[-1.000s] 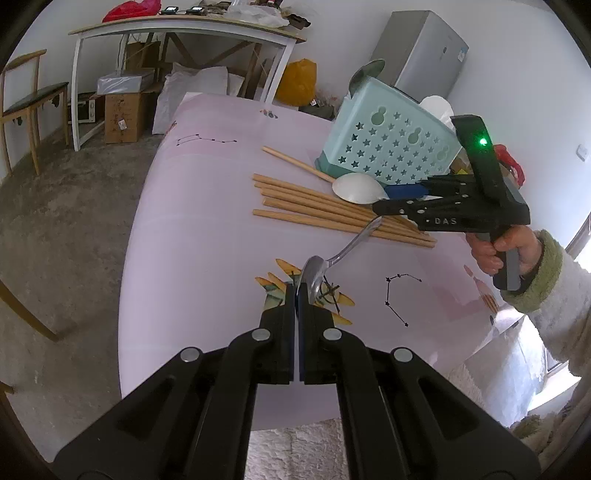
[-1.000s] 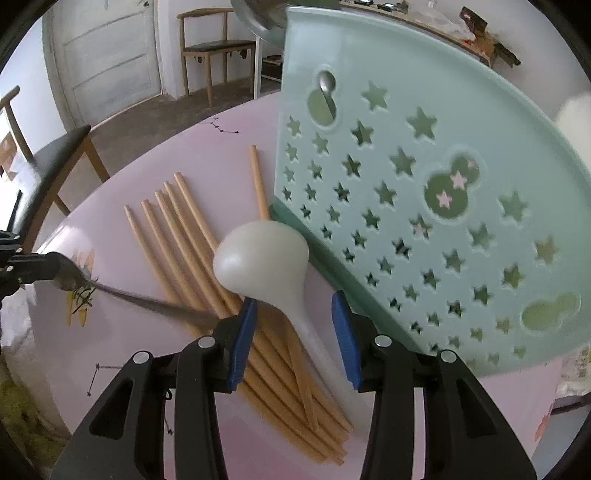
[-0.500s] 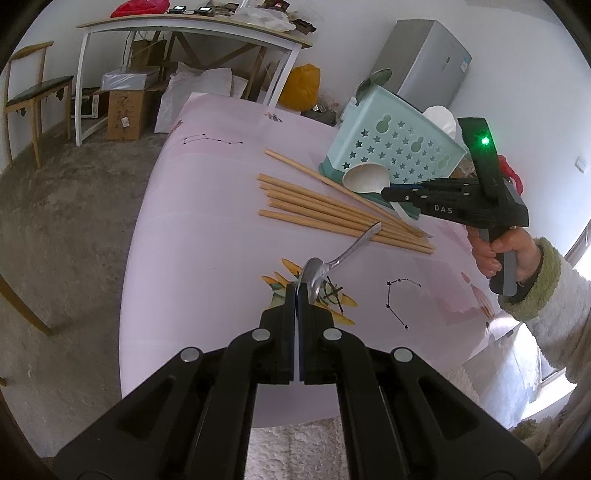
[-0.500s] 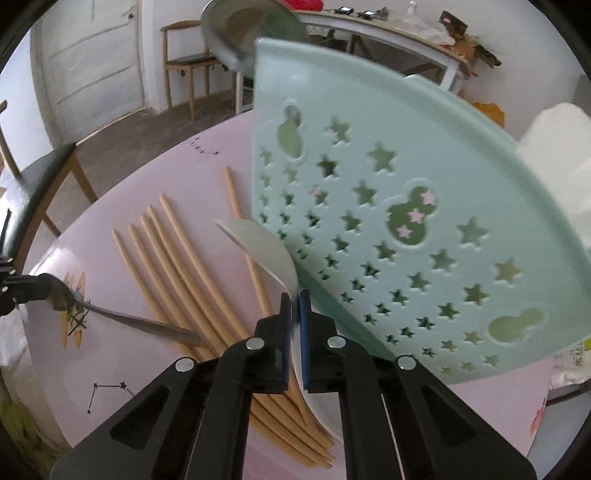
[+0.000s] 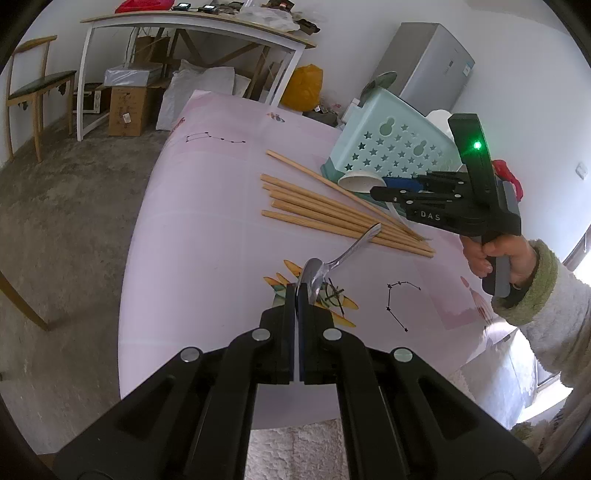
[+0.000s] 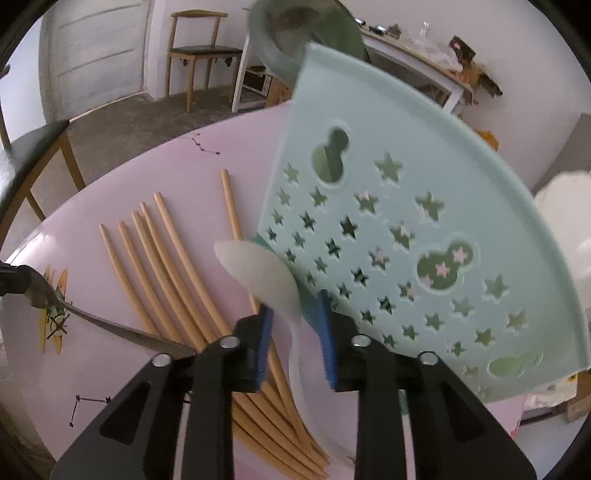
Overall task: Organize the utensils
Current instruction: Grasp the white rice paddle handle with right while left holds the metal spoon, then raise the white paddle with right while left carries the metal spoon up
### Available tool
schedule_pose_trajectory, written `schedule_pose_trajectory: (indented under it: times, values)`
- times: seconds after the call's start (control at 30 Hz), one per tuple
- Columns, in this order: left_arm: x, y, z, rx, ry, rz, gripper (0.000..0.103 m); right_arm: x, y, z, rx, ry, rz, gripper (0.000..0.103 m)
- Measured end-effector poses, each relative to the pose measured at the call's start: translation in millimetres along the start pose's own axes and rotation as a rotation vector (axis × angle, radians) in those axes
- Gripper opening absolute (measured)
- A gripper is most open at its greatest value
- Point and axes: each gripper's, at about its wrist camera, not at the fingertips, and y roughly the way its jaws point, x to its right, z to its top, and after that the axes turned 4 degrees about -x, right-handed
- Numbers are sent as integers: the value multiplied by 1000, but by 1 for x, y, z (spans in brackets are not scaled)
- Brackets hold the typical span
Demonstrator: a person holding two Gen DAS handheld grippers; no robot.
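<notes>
My left gripper [image 5: 300,286] is shut on the bowl of a metal spoon [image 5: 343,254], whose handle reaches out over the wooden chopsticks [image 5: 325,210]. These lie in a loose row on the pink table [image 5: 207,221]. My right gripper [image 6: 293,308] hangs over the chopsticks beside the mint star-pattern basket [image 6: 406,184]. Its jaws are opening. A white spoon [image 6: 255,269] sits tilted on edge between the blue pads, bowl forward against the basket's foot, and the pads do not look pressed on it. In the left wrist view the right gripper [image 5: 382,186] shows with a hand on its grip.
A large metal ladle [image 6: 295,37] sticks up out of the basket's far corner. A white object [image 6: 569,229] stands right of the basket. Off the table are a chair [image 5: 33,88], a white trestle table [image 5: 192,26] and a grey fridge [image 5: 432,62].
The right gripper's jaws closed on the flat-lying white spoon, tipping it on edge, and now stand apart again around it. The left gripper and metal spoon have kept still.
</notes>
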Motion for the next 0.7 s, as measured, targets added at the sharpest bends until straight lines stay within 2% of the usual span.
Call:
schedule_pose_trajectory:
  times: [0.2, 0.23, 0.27, 0.33, 0.5, 0.7]
  values:
    - [0, 0, -1, 4, -8, -1, 0, -15, -6, 4, 56, -63, -59, 26]
    - [1, 0, -1, 5, -9, 0, 0, -18, -7, 4, 67, -76, -77, 23]
    - [1, -1, -1, 7, -9, 2, 0, -21, -9, 3, 83, -91, -103, 13]
    - [2, -1, -1, 16, -6, 14, 0, -27, -12, 2, 126, -131, -179, 6]
    - [8, -8, 1, 50, 13, 43, 0, -28, -35, -3, 215, -141, -287, 4]
    - [20, -27, 7, 104, 45, 71, 0, -18, -75, -17, 275, -71, -323, 4]
